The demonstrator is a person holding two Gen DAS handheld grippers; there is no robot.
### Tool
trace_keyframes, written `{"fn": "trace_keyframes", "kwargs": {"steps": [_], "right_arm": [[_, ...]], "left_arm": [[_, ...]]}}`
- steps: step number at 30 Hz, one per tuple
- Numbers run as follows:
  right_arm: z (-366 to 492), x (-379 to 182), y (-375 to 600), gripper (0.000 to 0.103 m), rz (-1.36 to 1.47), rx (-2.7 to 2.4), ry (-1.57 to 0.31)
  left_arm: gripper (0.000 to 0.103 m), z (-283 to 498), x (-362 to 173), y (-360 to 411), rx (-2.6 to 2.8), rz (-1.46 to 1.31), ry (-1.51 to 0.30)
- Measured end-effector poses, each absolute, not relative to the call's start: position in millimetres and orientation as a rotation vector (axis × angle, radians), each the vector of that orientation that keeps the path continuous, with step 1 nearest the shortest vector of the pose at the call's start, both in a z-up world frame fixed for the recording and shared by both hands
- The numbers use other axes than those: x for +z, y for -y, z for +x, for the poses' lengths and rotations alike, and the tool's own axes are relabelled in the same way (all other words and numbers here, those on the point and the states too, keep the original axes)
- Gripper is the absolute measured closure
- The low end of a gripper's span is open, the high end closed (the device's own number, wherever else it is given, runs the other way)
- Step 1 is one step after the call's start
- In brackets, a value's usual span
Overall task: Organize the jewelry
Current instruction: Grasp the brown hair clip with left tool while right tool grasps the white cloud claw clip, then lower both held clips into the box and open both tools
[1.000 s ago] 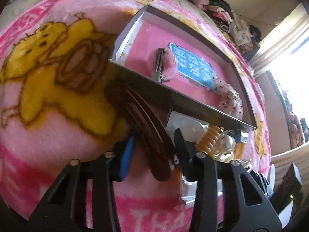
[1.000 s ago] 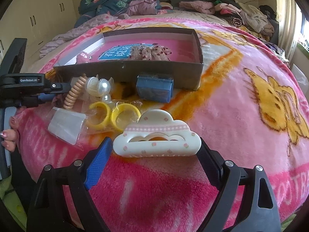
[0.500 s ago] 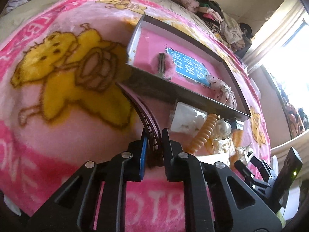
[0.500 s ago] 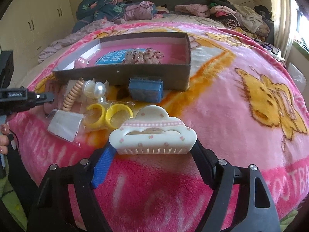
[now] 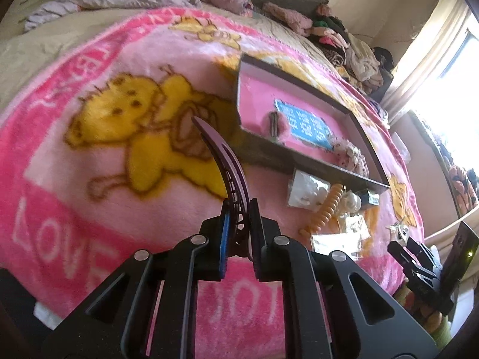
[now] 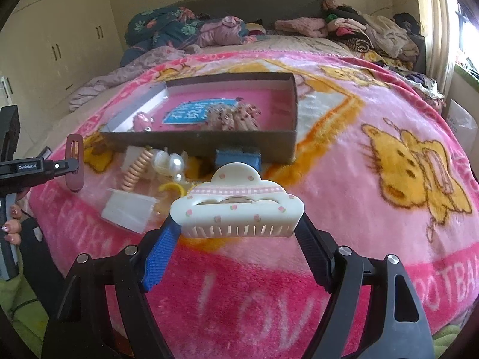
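On the pink blanket [image 6: 374,113] of the bed, both pick-ups look done. My left gripper [image 5: 239,218] has just closed tight on the dark purple hair clip [image 5: 223,152], lifted at centre frame. My right gripper [image 6: 239,233] stands wide, its jaws having just narrowed, pinching the cream cloud-shaped claw clip [image 6: 236,206] by its ends. Next, I judge, both go into the box [image 6: 206,142] above centre, clearing its near wall; the loose pieces just below it leave little room.

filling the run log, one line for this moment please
left gripper: shut on dark purple hair clip | right gripper: shut on cream cloud-shaped claw clip
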State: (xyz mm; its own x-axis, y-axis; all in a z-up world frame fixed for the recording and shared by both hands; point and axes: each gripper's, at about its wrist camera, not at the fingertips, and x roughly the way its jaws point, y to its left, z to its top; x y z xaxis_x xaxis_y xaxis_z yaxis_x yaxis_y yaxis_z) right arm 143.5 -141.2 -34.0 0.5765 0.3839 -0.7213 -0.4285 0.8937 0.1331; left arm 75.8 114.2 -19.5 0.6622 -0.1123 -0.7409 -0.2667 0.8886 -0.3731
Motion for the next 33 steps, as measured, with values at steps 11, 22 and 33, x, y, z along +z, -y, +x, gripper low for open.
{"fn": "trace_keyframes", "kwargs": {"steps": [11,22,33], "right_arm": [[155,-8,112,0.027,-0.083,0.551,-0.786],[182,13,98,0.027,-0.072,0.574,-0.744],[212,25,115,0.027,-0.055,0.518,-0.72]], "left_arm": [[0.097,93,12,-110,0.084,-0.42,-0.782],[0.097,130,29,-91,0.044,-0.383,-0.75],[0.097,169,34,-73,0.003,-0.366,-0.754]]}}
